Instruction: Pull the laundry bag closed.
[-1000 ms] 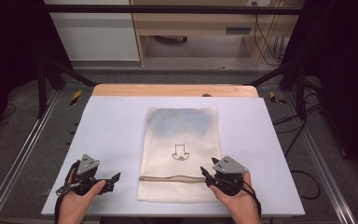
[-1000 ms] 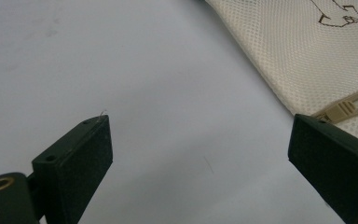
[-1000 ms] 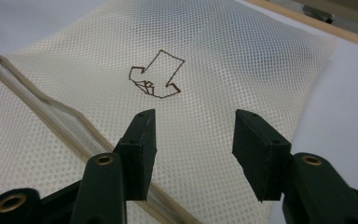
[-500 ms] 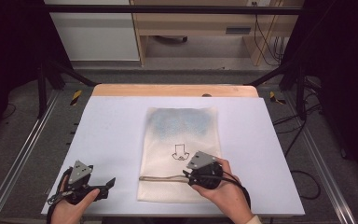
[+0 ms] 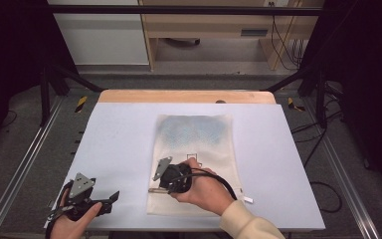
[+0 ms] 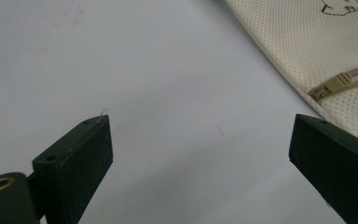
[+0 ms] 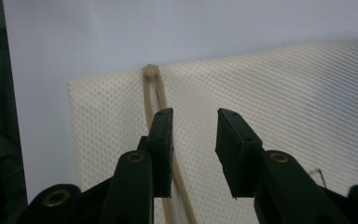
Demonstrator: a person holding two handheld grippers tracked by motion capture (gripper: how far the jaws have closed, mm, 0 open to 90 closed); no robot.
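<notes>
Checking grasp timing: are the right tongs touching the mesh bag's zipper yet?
Cannot tell. In the right gripper view the right tongs stand open over the mesh bag, one jaw overlapping the zipper, but whether it rests on it or floats above is unclear.

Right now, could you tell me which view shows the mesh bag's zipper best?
The right gripper view: the zipper runs straight up between the right gripper's open jaws across the mesh bag. The left gripper view catches just its end; the high view shows a thin line.
</notes>
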